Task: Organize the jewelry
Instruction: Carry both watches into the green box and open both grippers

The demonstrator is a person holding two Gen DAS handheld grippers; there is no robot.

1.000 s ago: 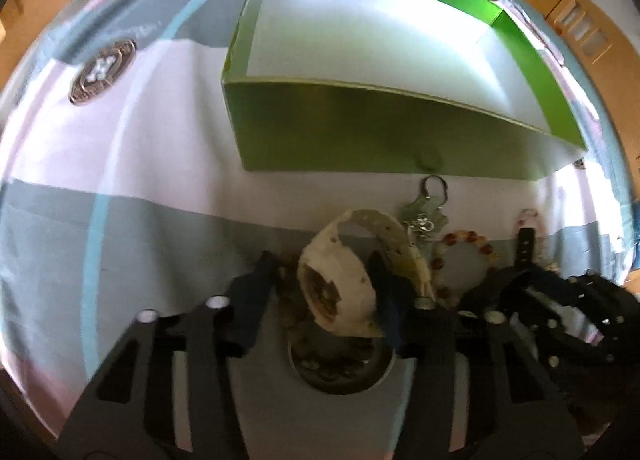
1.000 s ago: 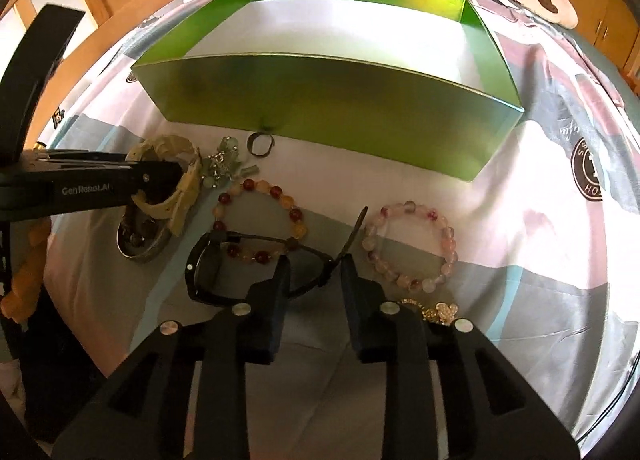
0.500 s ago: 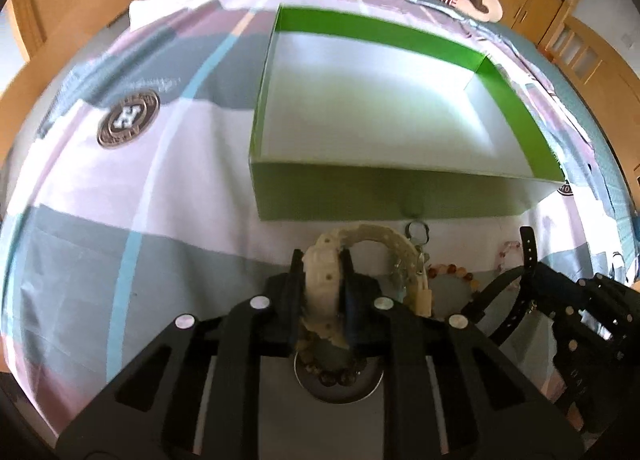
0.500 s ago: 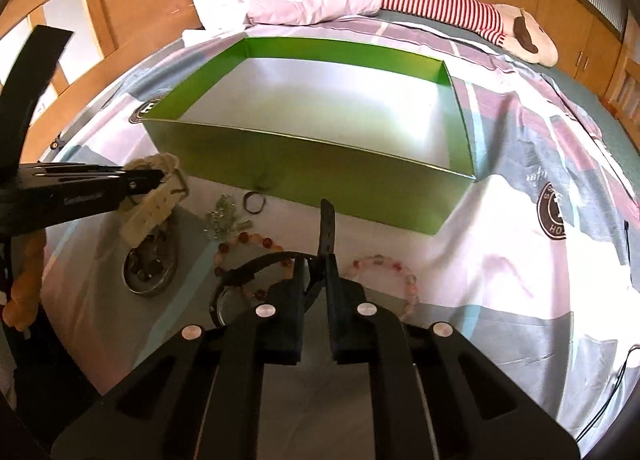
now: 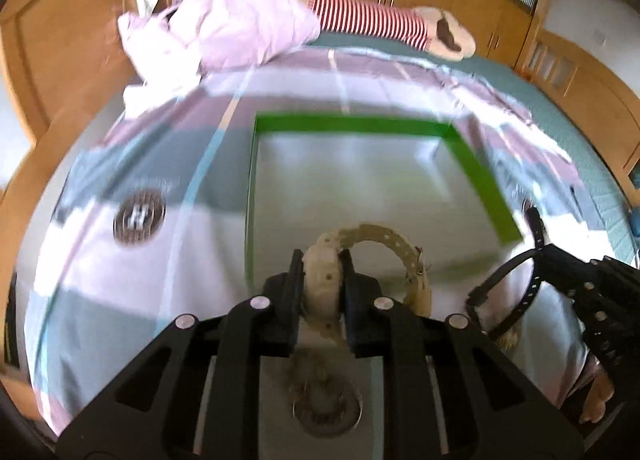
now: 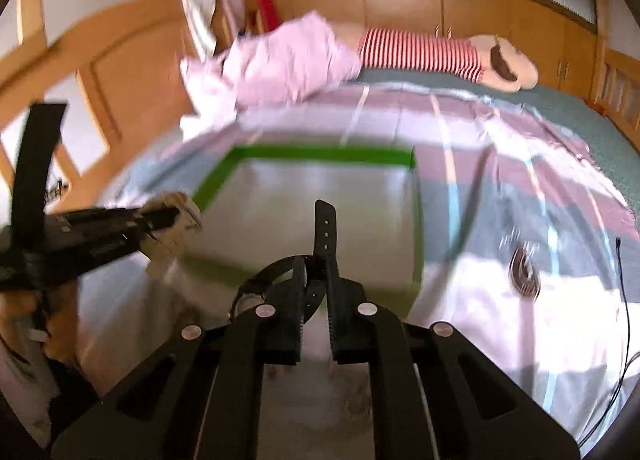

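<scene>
Patchwork bedspread [image 5: 120, 284], glossy green box [image 5: 352, 125] — left tongs [image 5: 322, 264] clamp beige watch [image 5: 324, 280], right tongs [image 6: 316, 272] pinch black strap [image 6: 324, 227].

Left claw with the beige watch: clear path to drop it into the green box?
Probably yes. The left claw grips the beige watch above the near edge of the open green box, nothing between them; the right claw holds a black watch off to the side.

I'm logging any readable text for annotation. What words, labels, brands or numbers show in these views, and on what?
No text can be read.
Round emblem on the bedspread: lettering blurred, illegible.
Grey print above that emblem: blurred.
Round emblem in the right wrist view: blurred.
Left gripper, right gripper: no legible marking.
</scene>
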